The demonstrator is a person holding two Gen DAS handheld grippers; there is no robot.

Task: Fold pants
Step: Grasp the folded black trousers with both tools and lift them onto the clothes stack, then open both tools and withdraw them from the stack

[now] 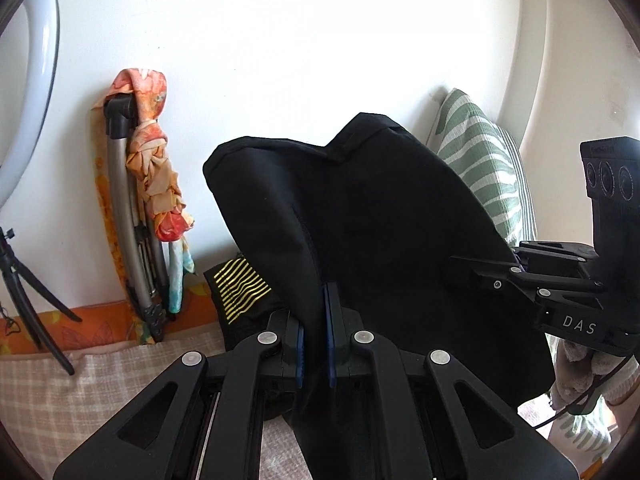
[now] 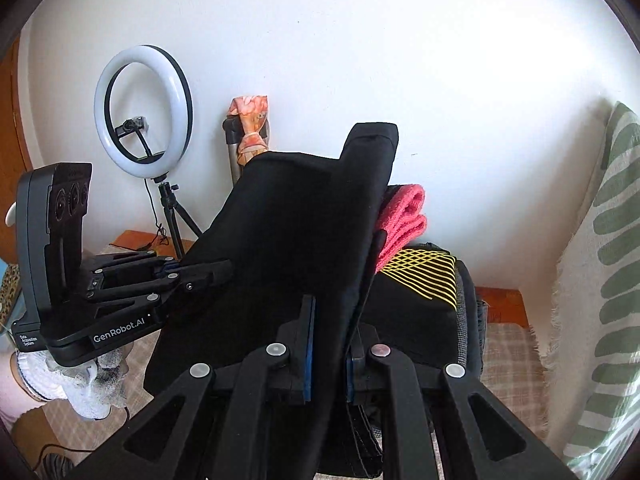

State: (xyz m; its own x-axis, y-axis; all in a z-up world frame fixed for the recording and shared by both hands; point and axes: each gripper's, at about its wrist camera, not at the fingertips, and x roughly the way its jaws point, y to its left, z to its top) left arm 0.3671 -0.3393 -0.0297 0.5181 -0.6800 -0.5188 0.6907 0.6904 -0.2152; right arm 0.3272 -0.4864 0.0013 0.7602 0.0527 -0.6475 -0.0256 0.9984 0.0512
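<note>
Black pants (image 1: 372, 216) hang lifted in the air between both grippers. My left gripper (image 1: 316, 312) is shut on one edge of the cloth, which runs up between its blue pads. My right gripper (image 2: 330, 328) is shut on the other edge of the pants (image 2: 288, 240). The right gripper also shows at the right of the left wrist view (image 1: 472, 276), clamped on the cloth. The left gripper shows at the left of the right wrist view (image 2: 208, 276), clamped on the cloth too. The lower part of the pants is hidden behind the grippers.
A stack of folded clothes lies behind: a black garment with yellow stripes (image 2: 424, 280) and a pink one (image 2: 404, 216). A ring light on a tripod (image 2: 143, 114), a folded frame with an orange scarf (image 1: 148, 176), a green striped pillow (image 1: 484, 168) and a checked bed cover (image 1: 52, 396) surround them.
</note>
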